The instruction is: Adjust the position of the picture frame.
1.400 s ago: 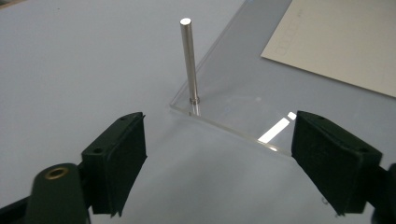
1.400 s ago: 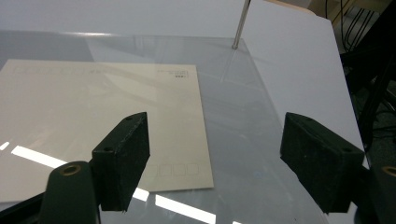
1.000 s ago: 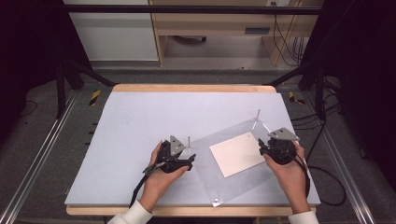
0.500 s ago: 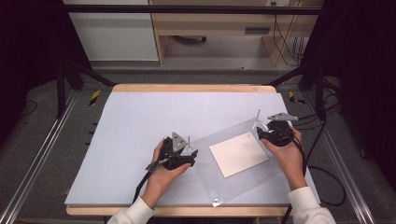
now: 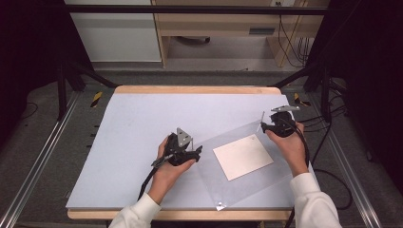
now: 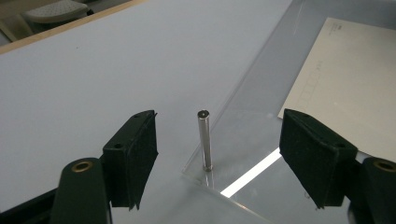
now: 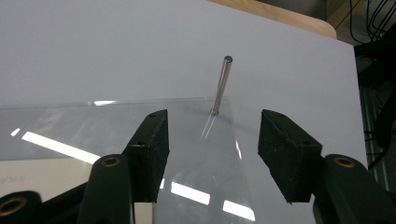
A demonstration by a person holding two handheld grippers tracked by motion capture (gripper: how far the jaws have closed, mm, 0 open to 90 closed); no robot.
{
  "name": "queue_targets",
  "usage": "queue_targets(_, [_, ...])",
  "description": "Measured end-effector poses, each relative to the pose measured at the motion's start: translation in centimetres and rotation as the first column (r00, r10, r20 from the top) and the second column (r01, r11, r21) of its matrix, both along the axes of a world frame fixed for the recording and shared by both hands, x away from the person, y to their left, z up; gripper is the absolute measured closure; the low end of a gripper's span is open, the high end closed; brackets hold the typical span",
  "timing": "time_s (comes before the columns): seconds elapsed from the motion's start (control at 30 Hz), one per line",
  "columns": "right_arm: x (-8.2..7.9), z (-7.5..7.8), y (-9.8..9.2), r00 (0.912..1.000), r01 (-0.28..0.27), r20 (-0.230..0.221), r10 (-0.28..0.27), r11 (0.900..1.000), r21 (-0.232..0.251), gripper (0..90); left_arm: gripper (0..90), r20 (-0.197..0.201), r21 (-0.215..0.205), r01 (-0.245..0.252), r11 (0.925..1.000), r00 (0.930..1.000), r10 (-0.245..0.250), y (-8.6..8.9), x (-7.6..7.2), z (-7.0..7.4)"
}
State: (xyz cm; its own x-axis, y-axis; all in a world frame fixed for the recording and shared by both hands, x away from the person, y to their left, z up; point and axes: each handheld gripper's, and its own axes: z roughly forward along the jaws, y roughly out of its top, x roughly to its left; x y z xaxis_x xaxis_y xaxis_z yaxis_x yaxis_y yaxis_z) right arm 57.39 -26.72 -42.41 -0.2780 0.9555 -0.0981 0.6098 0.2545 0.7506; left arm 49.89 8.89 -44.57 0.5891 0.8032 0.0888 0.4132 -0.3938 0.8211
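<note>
On the matte pale-blue table (image 5: 119, 142), the left gripper (image 5: 192, 153), black jaws apart, brackets a slim steel pin (image 6: 204, 140) standing at the nine o'clock corner of a glossy clear acrylic sheet (image 5: 228, 185) over a cream card (image 5: 243, 156), while the right gripper (image 5: 264, 127) gapes before the one o'clock pin (image 7: 221, 86).

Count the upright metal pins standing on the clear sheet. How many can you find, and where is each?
2 clearly: one pin at the clear sheet's corner between the left gripper's jaws, one pin at the far corner before the right gripper. Other corners may hide more.
</note>
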Motion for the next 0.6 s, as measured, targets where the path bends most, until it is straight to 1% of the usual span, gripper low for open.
queue_targets(0.03, [0.2, -0.1, -0.1, 1.0000, -0.003, 0.001, 0.003, 1.000, 0.008, 45.8, 28.1, -0.009, -0.002, -0.009, 1.0000, 0.9999, 0.009, 0.0, 0.2, -0.2])
queue_targets(0.07, [0.2, -0.1, -0.1, 1.0000, -0.003, 0.001, 0.003, 1.000, 0.008, 45.8, 28.9, -0.009, -0.002, -0.009, 1.0000, 0.9999, 0.009, 0.0, 0.2, -0.2])
queue_targets(0.1, [0.6, -0.6, -0.2, 0.9999, -0.014, 0.001, 0.014, 1.000, -0.005, 48.9, 30.1, -0.010, -0.007, -0.016, 0.9998, 0.9998, 0.016, 0.0, 0.2, -0.4])
queue_targets(0.17, [0.8, -1.0, -0.2, 0.9997, -0.023, -0.004, 0.023, 1.000, -0.010, 49.6, 31.8, -0.008, -0.005, -0.020, 0.9998, 0.9998, 0.020, -0.1, 0.2, -0.7])
queue_targets(0.2, [1.0, -1.2, -0.3, 0.9997, -0.022, -0.005, 0.022, 1.000, -0.010, 49.4, 32.6, -0.006, -0.006, -0.022, 0.9997, 0.9997, 0.022, -0.1, 0.2, -0.8])
queue_targets(0.27, [1.3, -1.5, -0.3, 0.9999, -0.011, -0.006, 0.011, 1.000, -0.011, 49.4, 34.6, -0.015, -0.015, -0.027, 0.9995, 0.9995, 0.027, -0.2, 0.2, -1.0])
queue_targets(0.33, [1.6, -1.8, -0.4, 0.9999, -0.008, -0.011, 0.008, 1.000, -0.010, 50.3, 35.9, -0.013, -0.019, -0.034, 0.9992, 0.9993, 0.034, -0.2, 0.2, -1.1])
queue_targets(0.37, [1.8, -1.9, -0.3, 0.9999, -0.009, -0.005, 0.009, 1.000, -0.010, 50.9, 36.2, -0.013, -0.019, -0.039, 0.9990, 0.9991, 0.039, -0.3, 0.3, -1.2])
queue_targets(0.43, [2.1, -2.1, -0.3, 1.0000, -0.009, 0.000, 0.009, 1.000, -0.006, 52.5, 38.1, -0.015, -0.040, -0.051, 0.9979, 0.9986, 0.051, -0.3, 0.5, -1.3])
queue_targets(0.47, [2.3, -2.3, -0.2, 0.9999, -0.007, 0.008, 0.007, 1.000, 0.004, 53.9, 38.9, -0.017, -0.043, -0.055, 0.9975, 0.9984, 0.054, -0.4, 0.6, -1.4])
queue_targets(0.53, [2.8, -2.6, -0.1, 1.0000, 0.001, 0.006, -0.001, 1.000, 0.024, 54.7, 40.9, -0.025, -0.042, -0.054, 0.9976, 0.9983, 0.053, -0.4, 0.7, -1.5])
queue_targets(0.6, [3.3, -3.1, 0.0, 0.9999, 0.013, 0.004, -0.013, 0.999, 0.030, 55.4, 42.0, -0.031, -0.041, -0.055, 0.9976, 0.9981, 0.054, -0.6, 0.7, -1.8])
